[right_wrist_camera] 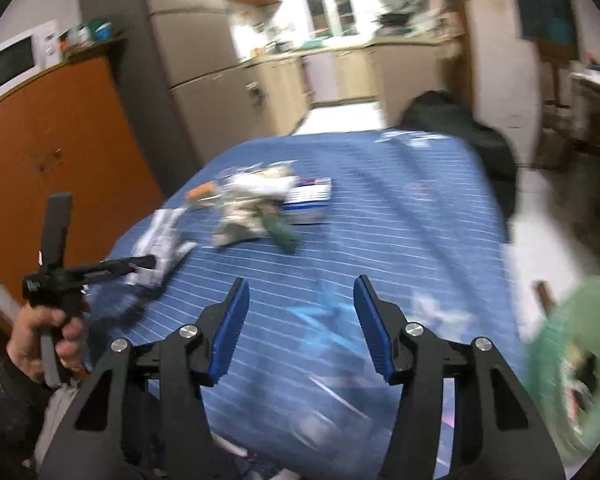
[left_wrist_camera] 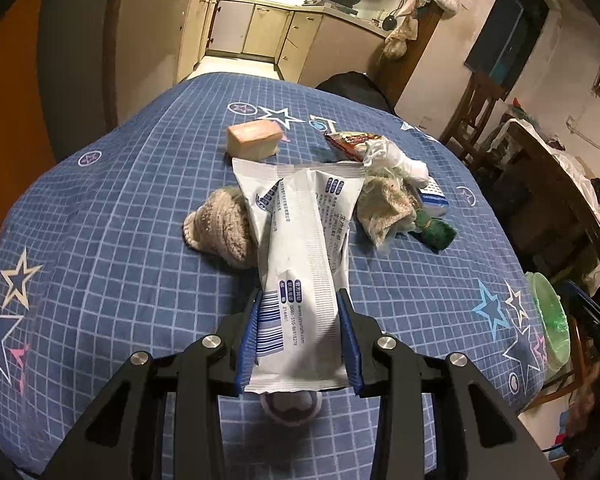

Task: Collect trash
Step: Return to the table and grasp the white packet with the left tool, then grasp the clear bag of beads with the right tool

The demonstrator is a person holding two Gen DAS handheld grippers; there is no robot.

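Over the blue cloth [left_wrist_camera: 100, 220], left gripper [left_wrist_camera: 300, 300] clamps the white wrapper [left_wrist_camera: 300, 264], near the beige hat [left_wrist_camera: 220, 228]; right gripper [right_wrist_camera: 300, 292] hovers, jaws apart, beside the green bin [right_wrist_camera: 560, 360].

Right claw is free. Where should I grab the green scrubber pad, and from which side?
Take the green scrubber pad by its free near end, coming from the right claw's side. Its far end is tucked under the crumpled rag, while the near end lies clear on the tablecloth.
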